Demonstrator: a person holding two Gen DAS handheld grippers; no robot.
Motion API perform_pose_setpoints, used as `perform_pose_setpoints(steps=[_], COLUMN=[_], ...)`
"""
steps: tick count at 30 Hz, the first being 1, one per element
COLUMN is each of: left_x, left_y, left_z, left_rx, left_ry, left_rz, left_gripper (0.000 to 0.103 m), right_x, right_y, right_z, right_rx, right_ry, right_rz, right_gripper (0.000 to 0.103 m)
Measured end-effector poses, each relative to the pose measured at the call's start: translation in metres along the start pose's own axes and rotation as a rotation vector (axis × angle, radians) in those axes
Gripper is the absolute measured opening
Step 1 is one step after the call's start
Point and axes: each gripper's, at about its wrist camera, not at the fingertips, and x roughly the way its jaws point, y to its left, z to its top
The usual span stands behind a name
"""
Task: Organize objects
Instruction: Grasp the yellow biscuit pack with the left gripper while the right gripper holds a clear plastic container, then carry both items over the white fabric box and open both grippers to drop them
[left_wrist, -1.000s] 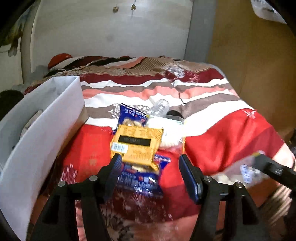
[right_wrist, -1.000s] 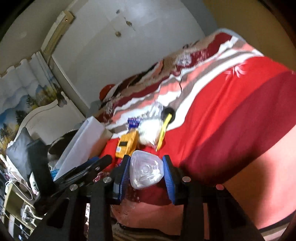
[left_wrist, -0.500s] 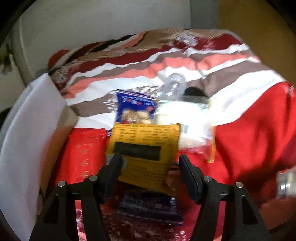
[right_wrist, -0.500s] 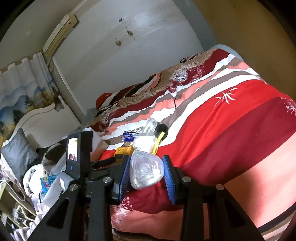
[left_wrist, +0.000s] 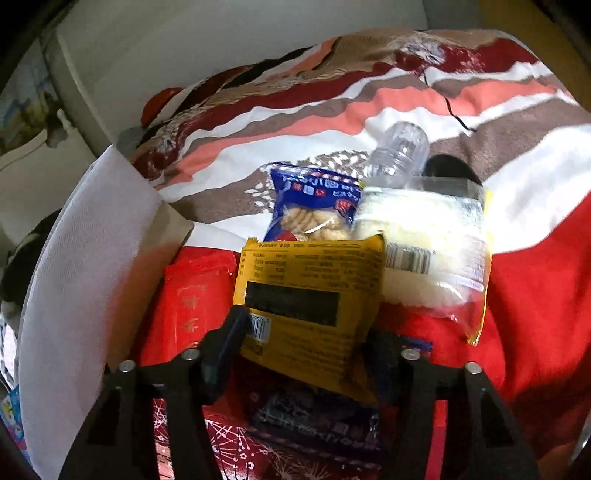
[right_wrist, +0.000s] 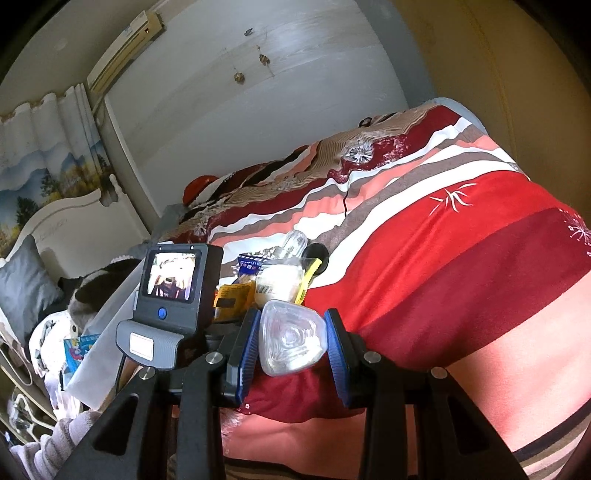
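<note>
A pile of snack packs lies on the striped bedspread. In the left wrist view my left gripper (left_wrist: 303, 343) is open, its fingers on either side of the near end of a yellow snack pack (left_wrist: 310, 295). A dark blue pack (left_wrist: 317, 421) lies under it. Behind are a blue biscuit pack (left_wrist: 314, 210), a clear bag of white food (left_wrist: 424, 254), a clear plastic bottle (left_wrist: 400, 151) and a red packet (left_wrist: 192, 306). My right gripper (right_wrist: 291, 343) is shut on a clear plastic container (right_wrist: 291, 343) and holds it above the bed's near edge.
A white box (left_wrist: 92, 288) stands at the left of the pile, its wall close to my left gripper. The left gripper's camera unit (right_wrist: 173, 291) shows left of my right gripper. A thin black cord (left_wrist: 447, 103) lies on the bedspread. Pillows and clutter sit far left.
My left gripper has moved forward and down onto the pile, so the yellow pack now sits between its fingers. My right gripper kept its hold and tilted up a little.
</note>
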Motion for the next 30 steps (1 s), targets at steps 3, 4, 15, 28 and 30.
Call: perform_pose_setpoints(steps=[3, 4, 15, 28, 30], left_x=[-0.01, -0.017, -0.054, -0.033, -0.036], left_y=[0.001, 0.001, 0.074, 0.095, 0.093], left_z=[0.0, 0.0, -0.023, -0.03, -0.032], left_rx=[-0.01, -0.009, -0.177, -0.088, -0.073], left_ry=[-0.015, -0.028, -0.089, -0.143, -0.158], left_rz=[-0.005, -0.002, -0.192, -0.181, -0.178], left_gripper=[0.039, 0.034, 0.021, 0.023, 0.023], right_x=[0.0, 0.0, 0.011, 0.039, 0.04], right_y=[0.001, 0.001, 0.005, 0.02, 0.021], right_z=[-0.001, -0.001, -0.01, -0.031, -0.032], right_rx=[-0.001, -0.002, 0.014, -0.023, -0.037], right_ry=[0.002, 0.002, 0.058, 0.146, 0.143], right_rz=[0.001, 0.002, 0.058, 0.07, 0.061], right_gripper=[0.034, 0.034, 0.034, 0.034, 0.034])
